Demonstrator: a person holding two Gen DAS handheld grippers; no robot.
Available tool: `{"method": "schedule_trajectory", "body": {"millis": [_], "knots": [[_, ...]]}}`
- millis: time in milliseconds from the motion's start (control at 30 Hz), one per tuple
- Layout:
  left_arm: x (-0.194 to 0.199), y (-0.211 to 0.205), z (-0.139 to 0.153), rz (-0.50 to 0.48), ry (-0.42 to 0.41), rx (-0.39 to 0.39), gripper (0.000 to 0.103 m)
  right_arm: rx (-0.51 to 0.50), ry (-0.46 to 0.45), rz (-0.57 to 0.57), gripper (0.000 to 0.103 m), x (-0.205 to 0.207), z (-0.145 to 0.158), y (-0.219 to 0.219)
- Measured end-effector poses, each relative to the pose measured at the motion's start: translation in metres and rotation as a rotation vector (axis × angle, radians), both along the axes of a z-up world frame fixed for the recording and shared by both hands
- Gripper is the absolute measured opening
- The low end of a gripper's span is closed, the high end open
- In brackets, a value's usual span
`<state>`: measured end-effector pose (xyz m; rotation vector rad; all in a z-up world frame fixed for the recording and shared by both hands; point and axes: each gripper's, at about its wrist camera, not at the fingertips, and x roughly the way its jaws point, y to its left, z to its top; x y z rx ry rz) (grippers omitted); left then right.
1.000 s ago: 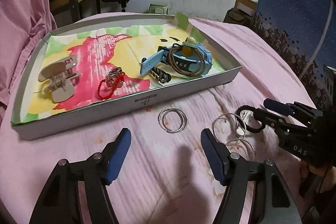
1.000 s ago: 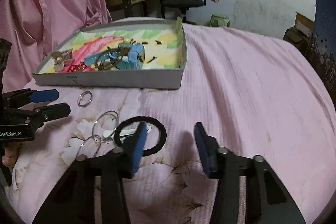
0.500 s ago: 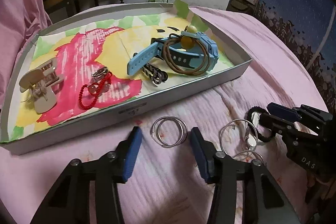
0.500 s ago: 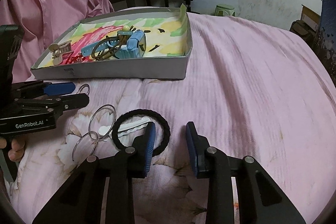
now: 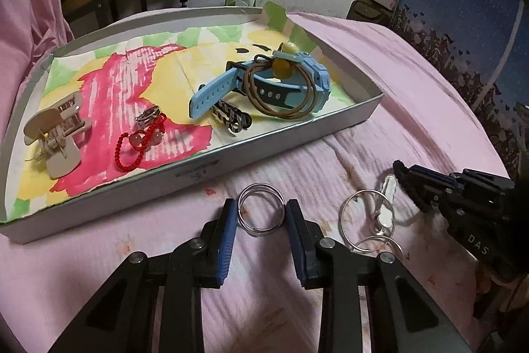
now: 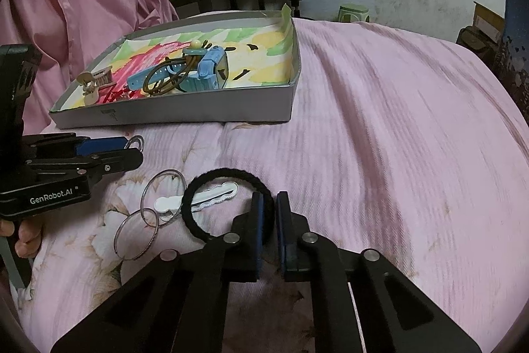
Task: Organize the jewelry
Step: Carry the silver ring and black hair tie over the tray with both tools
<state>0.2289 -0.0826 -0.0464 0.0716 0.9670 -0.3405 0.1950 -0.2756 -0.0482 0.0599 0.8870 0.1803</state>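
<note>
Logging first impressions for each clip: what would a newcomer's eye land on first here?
Probably the grey tray with its bright pink, yellow and green liner, holding a blue watch at its right end and a beige hair clip at its left. In front of it on the pink bedspread, the left claw is closing around a pair of silver rings, while the right claw is shut on a black hair tie.
</note>
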Motion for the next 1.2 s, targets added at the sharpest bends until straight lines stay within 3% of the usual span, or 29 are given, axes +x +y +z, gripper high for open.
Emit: {"method": "schedule_trajectory", "body": {"millis": [700,1200], "knots": [[-0.032,0.013,0.049,0.0,-0.227,-0.094,0.028,0.012,-0.223,-0.017,0.005,-0.028,0.043,-0.008],[0.012,0.045,0.064,0.144,-0.279,-0.095,0.028,-0.007,-0.287,0.021,0.005,0.025,0.075,0.015]]}}
